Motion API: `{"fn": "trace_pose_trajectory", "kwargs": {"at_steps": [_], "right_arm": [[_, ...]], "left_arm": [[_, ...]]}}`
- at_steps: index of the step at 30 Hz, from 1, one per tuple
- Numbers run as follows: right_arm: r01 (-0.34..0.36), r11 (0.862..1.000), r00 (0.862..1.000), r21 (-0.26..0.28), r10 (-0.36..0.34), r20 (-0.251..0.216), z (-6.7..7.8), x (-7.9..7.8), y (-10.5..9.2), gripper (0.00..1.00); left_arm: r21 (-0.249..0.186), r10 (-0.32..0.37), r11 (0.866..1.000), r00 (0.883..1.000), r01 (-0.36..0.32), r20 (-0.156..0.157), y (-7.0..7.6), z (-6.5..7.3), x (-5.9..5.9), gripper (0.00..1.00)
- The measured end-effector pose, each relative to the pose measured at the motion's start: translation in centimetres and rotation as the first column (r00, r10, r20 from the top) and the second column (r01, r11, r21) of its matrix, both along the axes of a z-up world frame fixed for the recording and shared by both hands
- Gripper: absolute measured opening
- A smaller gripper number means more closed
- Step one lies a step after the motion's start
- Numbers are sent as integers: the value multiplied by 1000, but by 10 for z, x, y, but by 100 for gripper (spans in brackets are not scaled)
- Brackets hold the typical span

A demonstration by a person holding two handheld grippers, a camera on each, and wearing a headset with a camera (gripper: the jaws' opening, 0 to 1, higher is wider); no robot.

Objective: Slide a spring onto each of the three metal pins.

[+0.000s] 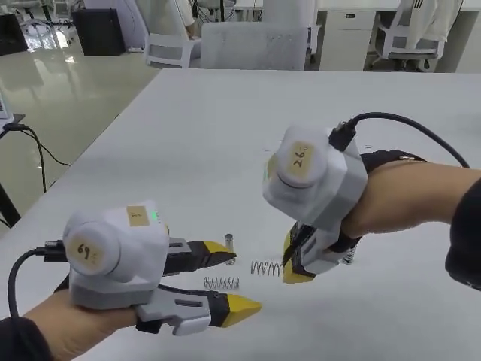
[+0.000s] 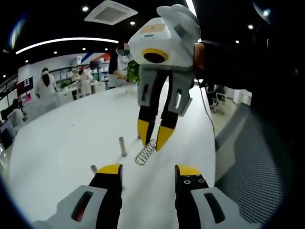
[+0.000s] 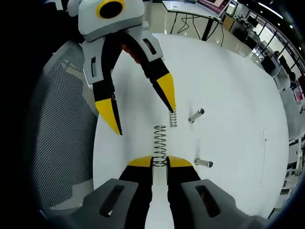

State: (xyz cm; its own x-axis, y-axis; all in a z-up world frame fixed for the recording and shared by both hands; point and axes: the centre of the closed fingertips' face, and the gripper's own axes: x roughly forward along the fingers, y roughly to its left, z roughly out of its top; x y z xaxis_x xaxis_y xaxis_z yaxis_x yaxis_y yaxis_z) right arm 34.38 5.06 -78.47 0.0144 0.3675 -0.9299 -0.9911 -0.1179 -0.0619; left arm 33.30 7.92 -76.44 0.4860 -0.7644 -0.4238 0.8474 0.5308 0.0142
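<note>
My right gripper is shut on one end of a spring, which lies low over the white table. In the right gripper view the spring sticks forward from my right gripper. A second spring lies flat between the jaws of my open left gripper. A short metal pin stands just beyond that gripper's upper tip. Ahead of my left gripper in its own view stand two pins, with the held spring beside them. Two bare pins show right of the held spring.
A small coiled piece sits by the left gripper's tip; whether it is on a pin I cannot tell. Office chairs and desks stand beyond the table's far edge. A cable runs from the right gripper.
</note>
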Motion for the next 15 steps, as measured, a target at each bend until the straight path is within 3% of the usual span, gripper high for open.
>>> {"fn": "trace_pose_trajectory", "kwargs": {"at_steps": [15], "right_arm": [[-50, 999, 999, 1, 50, -9, 1, -10, 6, 7]], "left_arm": [[-5, -16, 1000, 1000, 16, 14, -5, 0, -1, 29]]}}
